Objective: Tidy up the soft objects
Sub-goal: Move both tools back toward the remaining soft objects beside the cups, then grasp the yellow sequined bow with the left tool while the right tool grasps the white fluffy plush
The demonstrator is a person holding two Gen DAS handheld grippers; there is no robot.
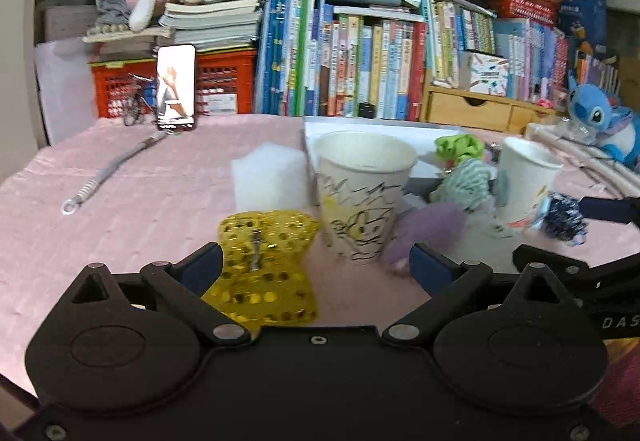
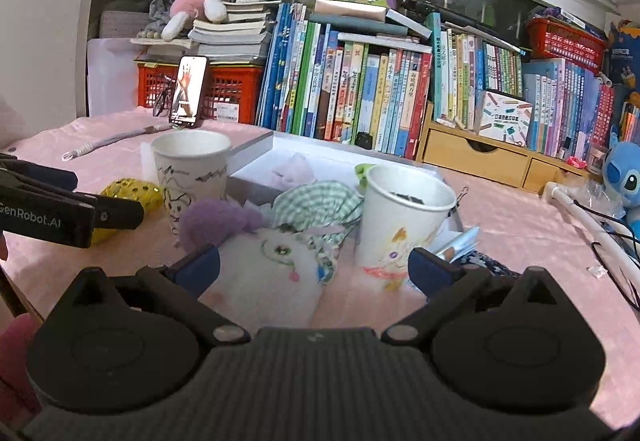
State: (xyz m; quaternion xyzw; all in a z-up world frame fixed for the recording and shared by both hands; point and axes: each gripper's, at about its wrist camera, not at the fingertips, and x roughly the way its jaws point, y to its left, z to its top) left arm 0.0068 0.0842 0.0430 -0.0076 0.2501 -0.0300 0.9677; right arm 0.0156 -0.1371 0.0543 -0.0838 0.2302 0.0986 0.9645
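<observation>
Both claws gape wide and empty. Your left gripper (image 1: pixel 316 267) has the yellow sequined bow (image 1: pixel 262 261) at its 11 o'clock, light but slick; pinch its narrow waist. Your right gripper (image 2: pixel 314 267) faces the white plush (image 2: pixel 276 273) at 12 o'clock, soft, so take a fold. Only the right view shows the grey tray's (image 2: pixel 256 147) inside, farther back.

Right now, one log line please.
left gripper: open, empty | right gripper: open, empty | yellow sequin bow: on pink cloth
</observation>
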